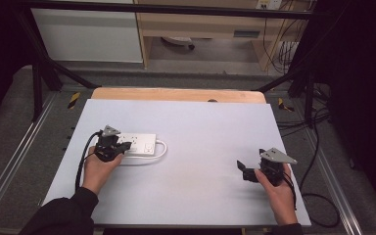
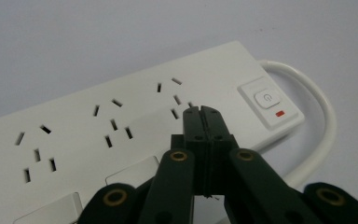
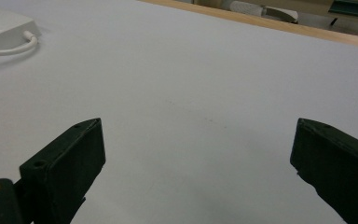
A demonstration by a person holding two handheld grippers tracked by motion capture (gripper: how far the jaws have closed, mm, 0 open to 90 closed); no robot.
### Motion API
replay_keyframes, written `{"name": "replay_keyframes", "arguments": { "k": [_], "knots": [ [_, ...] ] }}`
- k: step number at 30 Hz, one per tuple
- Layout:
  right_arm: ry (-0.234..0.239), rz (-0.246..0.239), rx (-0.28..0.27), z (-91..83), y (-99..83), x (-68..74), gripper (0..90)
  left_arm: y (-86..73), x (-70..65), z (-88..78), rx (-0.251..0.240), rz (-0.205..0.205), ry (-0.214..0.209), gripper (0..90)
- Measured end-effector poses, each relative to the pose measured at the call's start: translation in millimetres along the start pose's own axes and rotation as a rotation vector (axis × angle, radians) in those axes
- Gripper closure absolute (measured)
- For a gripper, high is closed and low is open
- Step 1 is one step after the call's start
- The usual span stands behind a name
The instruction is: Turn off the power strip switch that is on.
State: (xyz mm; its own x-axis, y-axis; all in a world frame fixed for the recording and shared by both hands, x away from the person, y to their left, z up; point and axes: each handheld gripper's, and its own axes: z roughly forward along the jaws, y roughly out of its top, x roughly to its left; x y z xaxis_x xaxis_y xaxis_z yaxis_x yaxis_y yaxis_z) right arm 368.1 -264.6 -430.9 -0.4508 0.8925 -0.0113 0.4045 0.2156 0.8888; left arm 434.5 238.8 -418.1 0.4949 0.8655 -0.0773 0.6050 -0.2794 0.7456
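A white power strip (image 1: 142, 145) lies left of centre on the pale sheet, its white cable (image 1: 162, 148) looping round its right end. My left gripper (image 1: 124, 146) is shut with nothing between its jaws. Its closed tips (image 2: 202, 111) are over the top of the power strip (image 2: 121, 112), by the socket nearest the switch (image 2: 266, 99). Whether they touch it I cannot tell. My right gripper (image 1: 244, 170) rests low at the right of the sheet, open and pointing left. Between the jaws of the right gripper (image 3: 198, 126) is only bare sheet, with the power strip (image 3: 0, 25) far off.
The pale sheet (image 1: 205, 132) covers a wooden table whose bare edge (image 1: 176, 94) shows at the far side. A dark metal frame (image 1: 39, 83) stands around the table. Black cables (image 1: 318, 161) lie on the floor at the right.
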Motion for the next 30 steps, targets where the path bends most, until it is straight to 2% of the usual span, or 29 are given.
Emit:
{"name": "replay_keyframes", "arguments": {
  "k": [30],
  "knots": [
    [0.003, 0.006, -0.002, 0.2, -0.3, -1.9, 3.6, -3.2, -1.2, 6.7, 0.017, 0.003, 0.008, 90.0]
  ]
}}
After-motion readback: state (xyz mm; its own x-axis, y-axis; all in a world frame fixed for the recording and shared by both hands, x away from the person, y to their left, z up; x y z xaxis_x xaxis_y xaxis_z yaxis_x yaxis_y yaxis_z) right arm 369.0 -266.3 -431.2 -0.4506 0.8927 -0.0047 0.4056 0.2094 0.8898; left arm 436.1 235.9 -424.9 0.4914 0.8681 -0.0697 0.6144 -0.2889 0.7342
